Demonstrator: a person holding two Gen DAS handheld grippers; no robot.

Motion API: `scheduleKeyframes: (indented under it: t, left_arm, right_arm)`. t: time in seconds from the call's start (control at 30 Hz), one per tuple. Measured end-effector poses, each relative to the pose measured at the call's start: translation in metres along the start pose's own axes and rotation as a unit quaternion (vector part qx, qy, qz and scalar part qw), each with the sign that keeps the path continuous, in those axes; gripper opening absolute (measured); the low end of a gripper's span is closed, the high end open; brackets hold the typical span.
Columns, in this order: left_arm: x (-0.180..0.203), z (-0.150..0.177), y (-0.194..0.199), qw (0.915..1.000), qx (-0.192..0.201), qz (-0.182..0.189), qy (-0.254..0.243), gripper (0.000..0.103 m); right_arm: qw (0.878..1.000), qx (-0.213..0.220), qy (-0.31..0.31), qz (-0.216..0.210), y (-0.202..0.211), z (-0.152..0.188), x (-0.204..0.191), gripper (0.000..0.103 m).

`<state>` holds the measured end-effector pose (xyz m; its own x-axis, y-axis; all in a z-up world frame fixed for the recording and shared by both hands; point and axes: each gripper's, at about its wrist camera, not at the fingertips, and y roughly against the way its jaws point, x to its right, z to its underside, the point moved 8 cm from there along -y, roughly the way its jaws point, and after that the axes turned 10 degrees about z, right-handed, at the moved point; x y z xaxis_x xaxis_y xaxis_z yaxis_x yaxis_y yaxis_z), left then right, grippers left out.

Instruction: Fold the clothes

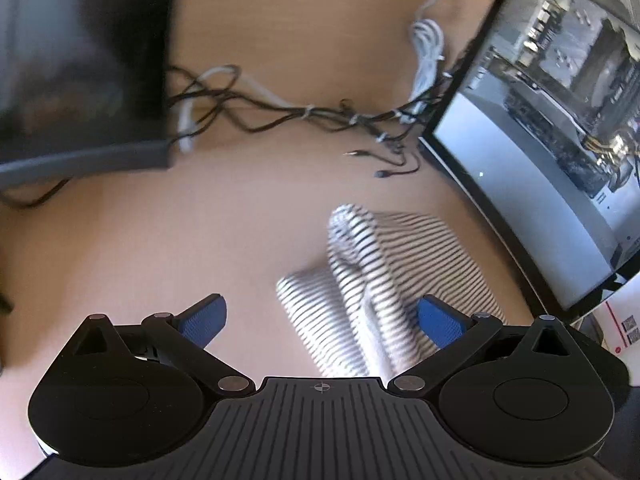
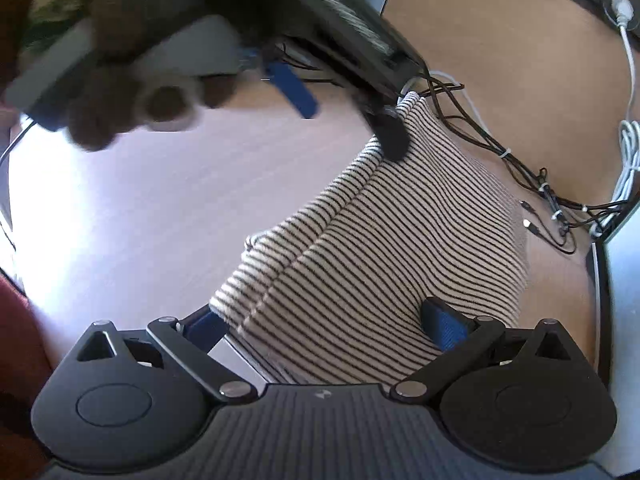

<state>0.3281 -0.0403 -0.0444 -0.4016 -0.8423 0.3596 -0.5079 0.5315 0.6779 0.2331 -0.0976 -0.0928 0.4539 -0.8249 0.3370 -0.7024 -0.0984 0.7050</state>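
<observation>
A black-and-white striped garment (image 1: 360, 280) lies bunched on the wooden table (image 1: 160, 248), blurred in the left wrist view. My left gripper (image 1: 322, 322) is open just above it, and the cloth reaches its right pad (image 1: 440, 324). In the right wrist view the same striped garment (image 2: 380, 240) spreads flat between the wide-apart fingers of my open right gripper (image 2: 326, 326), covering part of the left pad (image 2: 206, 328). A hand (image 2: 120, 92) holds the left gripper over the cloth's far corner, and one blue finger (image 2: 298, 94) shows, blurred.
A lit monitor (image 1: 540, 140) stands at the right. A dark screen or box (image 1: 80, 80) stands at the back left. Black cables (image 1: 300, 114) and a coiled white cable (image 1: 428, 48) run along the table's back, close to the garment's far edge (image 2: 460, 140).
</observation>
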Motion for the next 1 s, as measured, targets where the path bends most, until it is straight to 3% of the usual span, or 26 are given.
scheduleKeyframes:
  t: [0.1,0.2,0.33,0.43,0.5,0.63,0.73,0.93,1.0]
  left_arm:
    - [0.009,-0.005,-0.014,0.9977,0.004,-0.039,-0.055,0.103]
    - [0.01,-0.007,-0.02,0.996,0.008,-0.048,-0.075,0.103]
    - [0.005,-0.005,-0.024,0.9964,0.006,-0.045,-0.071,0.103]
    - [0.0,-0.002,-0.023,0.9973,0.004,-0.042,-0.06,0.103]
    - [-0.003,0.0,-0.022,0.9974,0.002,-0.044,-0.056,0.103]
    - [-0.011,0.007,-0.02,0.9982,-0.002,-0.042,-0.042,0.103]
    - [-0.013,0.01,-0.016,0.9986,-0.002,-0.038,-0.036,0.103]
    - [-0.018,0.011,-0.017,0.9987,-0.012,-0.038,-0.032,0.103]
    - [-0.022,0.013,-0.016,0.9982,-0.014,-0.046,-0.035,0.103]
  right_arm:
    - [1.0,-0.009,-0.011,0.016,0.009,0.002,0.016,0.102]
    - [0.99,-0.009,-0.142,-0.023,0.028,-0.006,0.05,0.101]
    - [0.948,-0.002,-0.316,-0.047,0.033,-0.006,0.1,0.101]
    - [0.922,-0.012,-0.387,-0.026,0.015,0.002,0.124,0.101]
    - [0.905,-0.008,-0.424,-0.037,0.008,0.003,0.134,0.101]
    - [0.895,0.023,-0.446,-0.021,-0.002,-0.007,0.154,0.101]
    - [0.884,0.004,-0.468,-0.012,-0.023,-0.003,0.162,0.101]
    - [0.883,-0.071,-0.458,-0.069,-0.069,0.006,0.135,0.101]
    - [0.878,-0.073,-0.464,-0.091,-0.075,0.001,0.13,0.097]
